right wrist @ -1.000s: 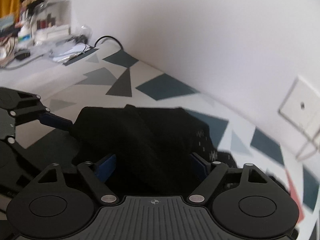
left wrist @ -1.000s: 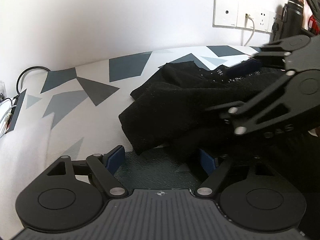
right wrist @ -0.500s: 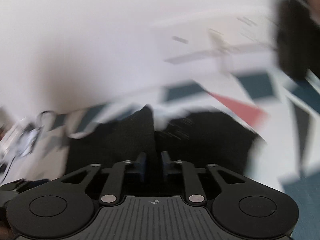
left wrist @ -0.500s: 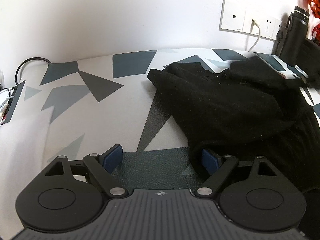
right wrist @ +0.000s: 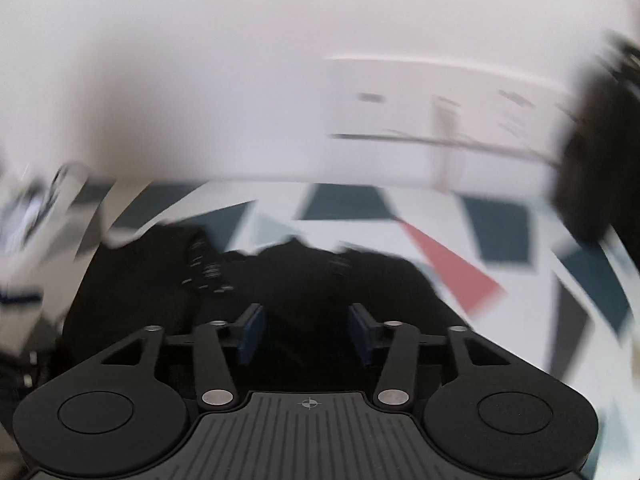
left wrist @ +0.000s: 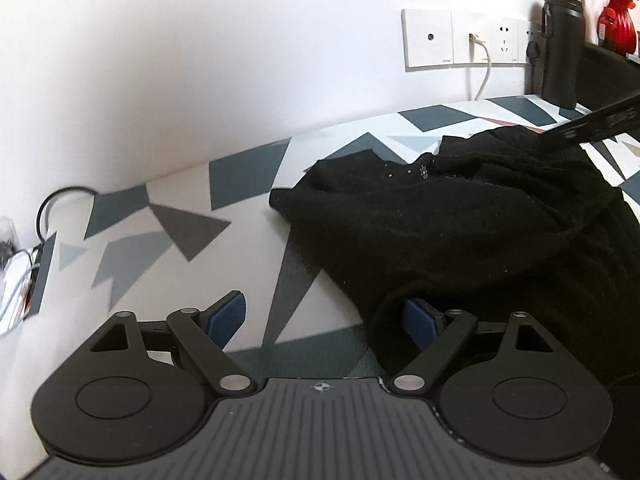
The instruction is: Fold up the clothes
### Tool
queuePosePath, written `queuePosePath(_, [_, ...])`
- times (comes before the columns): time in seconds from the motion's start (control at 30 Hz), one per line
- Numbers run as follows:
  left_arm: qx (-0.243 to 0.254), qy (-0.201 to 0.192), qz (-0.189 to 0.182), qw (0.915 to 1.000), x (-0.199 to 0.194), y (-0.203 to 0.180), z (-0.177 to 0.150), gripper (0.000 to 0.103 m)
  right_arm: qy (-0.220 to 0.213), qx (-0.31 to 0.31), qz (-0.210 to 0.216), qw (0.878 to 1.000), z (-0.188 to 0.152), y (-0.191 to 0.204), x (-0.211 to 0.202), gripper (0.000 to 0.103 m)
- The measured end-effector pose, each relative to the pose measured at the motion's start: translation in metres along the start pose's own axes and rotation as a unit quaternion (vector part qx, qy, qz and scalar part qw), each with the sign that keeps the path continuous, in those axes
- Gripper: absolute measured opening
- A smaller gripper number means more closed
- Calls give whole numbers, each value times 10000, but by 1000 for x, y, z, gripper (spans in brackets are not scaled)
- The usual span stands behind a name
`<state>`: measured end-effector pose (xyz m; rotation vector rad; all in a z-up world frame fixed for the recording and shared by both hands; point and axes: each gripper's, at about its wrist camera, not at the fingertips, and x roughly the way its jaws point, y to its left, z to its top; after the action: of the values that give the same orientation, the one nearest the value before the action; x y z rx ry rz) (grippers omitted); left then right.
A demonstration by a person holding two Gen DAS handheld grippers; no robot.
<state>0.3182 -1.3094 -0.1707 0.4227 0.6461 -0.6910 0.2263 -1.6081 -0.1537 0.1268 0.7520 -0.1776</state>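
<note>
A black knitted garment [left wrist: 460,232] with small sparkly studs lies crumpled on a white cover printed with grey and teal triangles [left wrist: 160,232]. My left gripper [left wrist: 324,320] is open at the garment's near left edge; its right pad [left wrist: 420,316] touches a fold of cloth, and its left pad is over bare cover. In the blurred right wrist view, my right gripper [right wrist: 306,334] is open low over the same black garment [right wrist: 160,280], with dark cloth under and between its pads. A black bar of the right tool [left wrist: 600,120] crosses the far right of the left wrist view.
A white wall runs close behind with socket plates [left wrist: 460,38] and a plugged white cable [left wrist: 482,76]. A black flask [left wrist: 562,40] and a red vase with orange flowers [left wrist: 616,16] stand at the far right. Cables and clutter [left wrist: 24,264] lie at the left edge.
The right gripper swung across, shut for a moment, and now stands open over the garment. The garment dropped from a lifted bundle to lie flatter. The left gripper stayed open.
</note>
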Motion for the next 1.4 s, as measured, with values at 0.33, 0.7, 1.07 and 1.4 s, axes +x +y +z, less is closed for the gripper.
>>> queuePosePath(0.33, [61,-75,-8,10000,8,0,7,86,484,472,175,9976,28,16,60,6])
queuePosePath(0.7, [-268,-123,54,9995,5,15,1,86,-509,3660,-182,9290,-39,-117,-52,5])
queuePosePath(1.07, [-41,-171,125,9998,4,2,6,86,-200,4739,-197,8802,-91,-139,-49,28])
queuePosePath(1.4, [434,-266,16,9987,5,-18,7,86,-495,4638,-53,8845,-72,-146,-54,7])
